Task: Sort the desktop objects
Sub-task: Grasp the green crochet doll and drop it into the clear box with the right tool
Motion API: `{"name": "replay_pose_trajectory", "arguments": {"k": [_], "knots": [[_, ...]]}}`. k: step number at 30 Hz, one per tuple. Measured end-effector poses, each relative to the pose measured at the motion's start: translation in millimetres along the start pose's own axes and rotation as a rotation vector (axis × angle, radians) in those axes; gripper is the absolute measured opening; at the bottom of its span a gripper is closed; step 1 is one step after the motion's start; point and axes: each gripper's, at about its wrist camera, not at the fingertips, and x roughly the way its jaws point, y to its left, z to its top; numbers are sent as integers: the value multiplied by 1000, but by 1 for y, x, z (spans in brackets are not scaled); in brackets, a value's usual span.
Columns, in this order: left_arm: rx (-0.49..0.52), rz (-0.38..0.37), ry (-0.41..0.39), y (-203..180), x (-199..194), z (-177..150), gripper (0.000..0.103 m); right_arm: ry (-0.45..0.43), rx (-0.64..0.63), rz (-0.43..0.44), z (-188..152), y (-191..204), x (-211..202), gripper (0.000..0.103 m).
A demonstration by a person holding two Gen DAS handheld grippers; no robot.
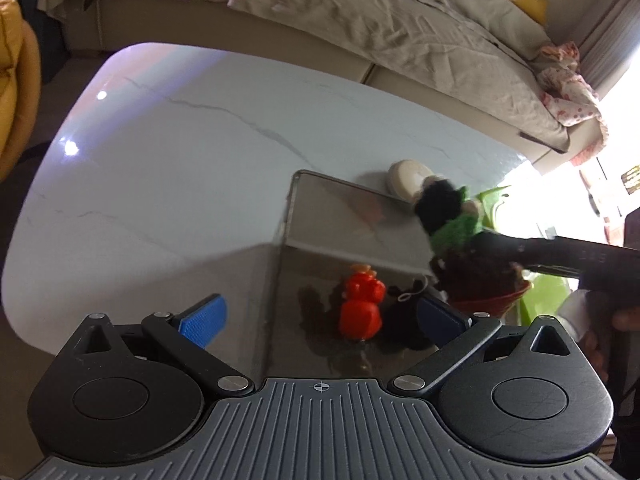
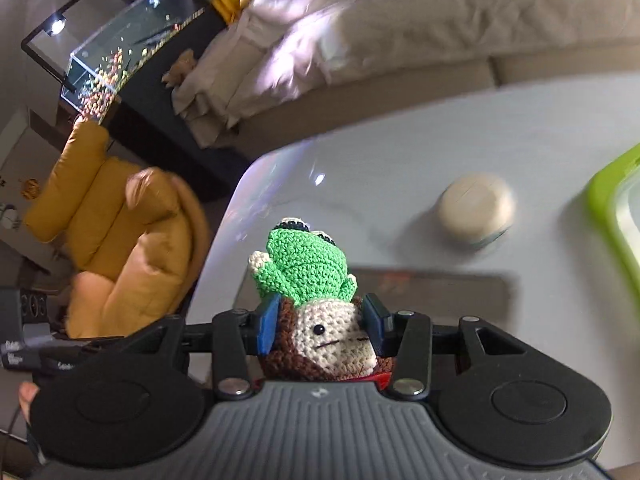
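My right gripper (image 2: 322, 326) is shut on a crocheted doll (image 2: 316, 300) with a green body and a brown-haired cream face, held above the table. In the left wrist view the doll (image 1: 452, 232) hangs over a clear box (image 1: 336, 240). My left gripper (image 1: 320, 316) is open and empty, with blue pads, at the box's near side. A red toy figure (image 1: 360, 308) lies inside the box. A cream round puck (image 1: 406, 178) (image 2: 476, 208) sits on the white marble table (image 1: 180, 152) behind the box.
A lime green tray (image 2: 612, 204) lies at the right on the table. A beige sofa (image 1: 360, 12) runs along the table's far side. A yellow armchair (image 2: 120, 232) stands off the table's left end.
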Motion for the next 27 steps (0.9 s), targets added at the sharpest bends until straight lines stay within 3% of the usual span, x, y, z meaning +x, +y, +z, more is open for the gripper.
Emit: {"name": "replay_pose_trajectory", "arguments": {"k": [6, 11, 15, 16, 18, 21, 24, 27], "knots": [[-20, 121, -61, 31, -19, -13, 103, 170, 26, -63, -16, 24, 104, 48], [7, 162, -88, 33, -25, -16, 103, 227, -40, -150, -30, 48, 144, 49], [40, 165, -97, 24, -24, -10, 103, 252, -37, -155, -32, 49, 155, 55], [49, 164, -96, 20, -23, -8, 103, 251, -20, -137, -31, 48, 154, 67], [70, 162, -91, 12, -19, -4, 103, 237, -20, -95, -27, 49, 143, 77], [113, 162, -81, -3, -9, 6, 103, 194, -40, -41, -17, 49, 111, 77], [159, 133, -60, -22, 3, 25, 103, 74, -67, -14, 5, 39, 56, 77], [222, 94, -44, -49, 22, 54, 103, -69, -67, -53, 34, 10, 0, 90]]}}
